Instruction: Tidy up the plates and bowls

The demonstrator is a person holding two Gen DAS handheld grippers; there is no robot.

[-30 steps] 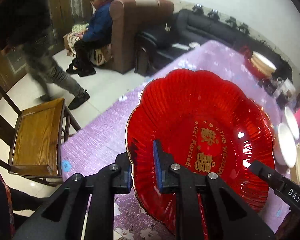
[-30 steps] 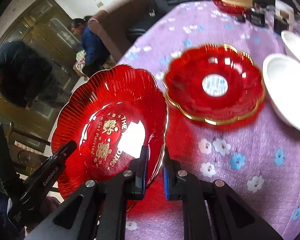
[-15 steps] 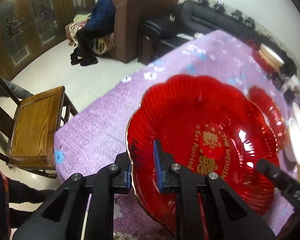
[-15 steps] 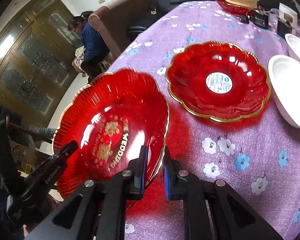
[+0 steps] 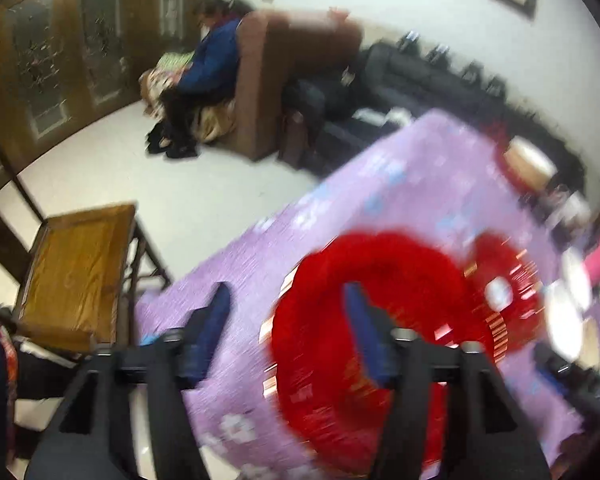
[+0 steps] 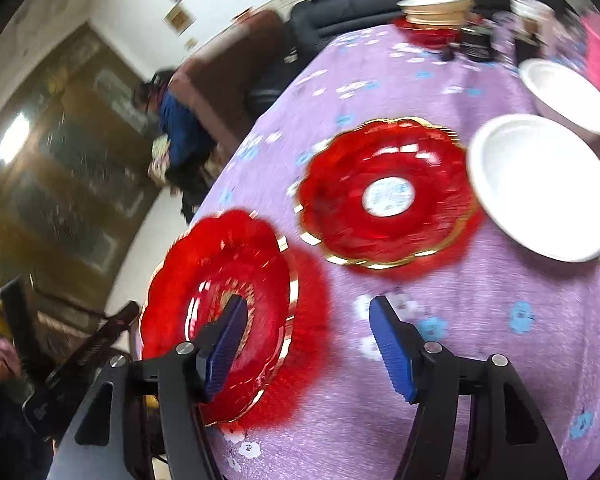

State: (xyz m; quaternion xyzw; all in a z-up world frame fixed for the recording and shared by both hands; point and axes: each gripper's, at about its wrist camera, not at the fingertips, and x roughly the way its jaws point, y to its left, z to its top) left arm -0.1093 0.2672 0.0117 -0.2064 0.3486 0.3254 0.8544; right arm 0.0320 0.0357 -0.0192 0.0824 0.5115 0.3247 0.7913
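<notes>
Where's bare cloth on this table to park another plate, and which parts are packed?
Bare purple tablecloth lies in front of the labelled red plate and white plate, right of the near red plate. Another free strip runs behind the labelled plate toward the sofa side. The far right end is crowded: stacked bowls, a white bowl, dark clutter.

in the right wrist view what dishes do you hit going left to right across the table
Near red plate → red plate with the white sticker → white plate, all on the purple tablecloth.
</notes>
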